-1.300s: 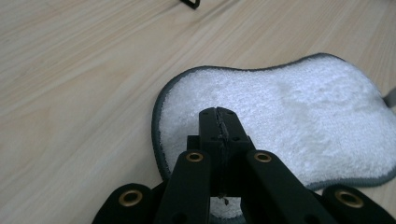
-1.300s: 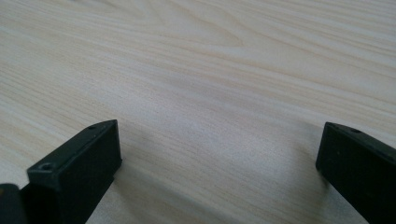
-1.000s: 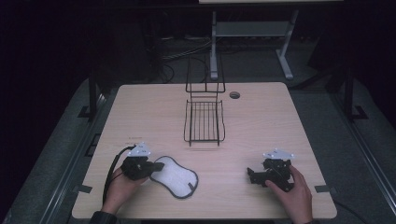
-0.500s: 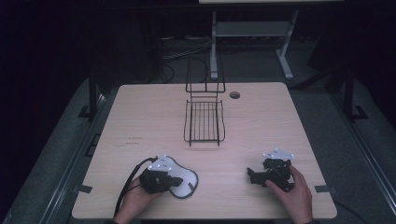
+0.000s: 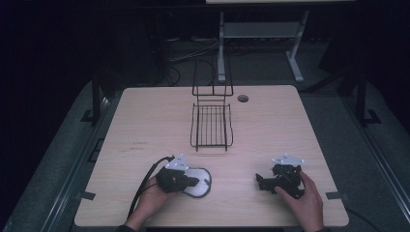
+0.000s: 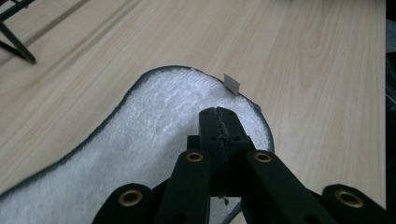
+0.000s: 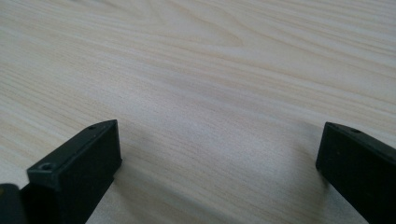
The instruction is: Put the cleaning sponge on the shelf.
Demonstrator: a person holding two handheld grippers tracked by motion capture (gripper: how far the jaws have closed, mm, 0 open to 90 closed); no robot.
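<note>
Cloth (image 5: 197, 182), white and fluffy with a dark bound edge, lies flat on the table (image 5: 145, 121), on the near side of the wire rack (image 5: 211, 126) and a little to its left; that cloth is your landmark. Your left gripper (image 5: 193, 181) sits over the cloth's left part with its jaws pressed fully together and nothing between them; in the left gripper view the closed tips (image 6: 219, 122) rest over the pile rather than on an edge, so as it stands you have no hold. To grip well, part the jaws first, bring them to the rim of the cloth, lower one jaw to the wood and close on the edge binding; a pinch in the middle would likely catch pile alone and slip. Your right gripper (image 5: 263, 182) rests on the table well to the right of the cloth, jaws wide apart and empty; it could pin the far side if the cloth slides. Small white tag (image 6: 231, 84) stands at the cloth's rim; no writing on it can be read.
</note>
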